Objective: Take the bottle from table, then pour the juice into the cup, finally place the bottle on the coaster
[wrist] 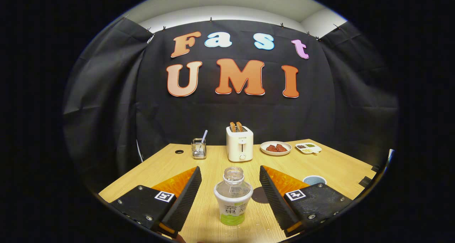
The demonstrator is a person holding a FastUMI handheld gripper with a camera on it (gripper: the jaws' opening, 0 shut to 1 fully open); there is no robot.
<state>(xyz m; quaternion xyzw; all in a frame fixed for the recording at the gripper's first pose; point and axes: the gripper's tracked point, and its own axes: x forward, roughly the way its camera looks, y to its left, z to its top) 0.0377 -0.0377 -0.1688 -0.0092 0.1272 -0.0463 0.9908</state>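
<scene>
A clear plastic bottle (233, 196) with a white and green label and no cap stands upright on the wooden table (337, 166). It stands between my two fingers with a gap on each side. My gripper (230, 181) is open, its black ribbed pads (186, 196) apart from the bottle. A dark round coaster (259, 195) lies just behind the bottle to its right, partly hidden by the right finger. A pale blue cup (314, 180) sits further right, beyond the right finger.
At the back of the table stand a white toaster (239, 143) with two slices of toast, a wire holder (199, 148) with a utensil, a plate of red food (276, 148) and a small divided dish (308, 148). The table edge runs near on both sides.
</scene>
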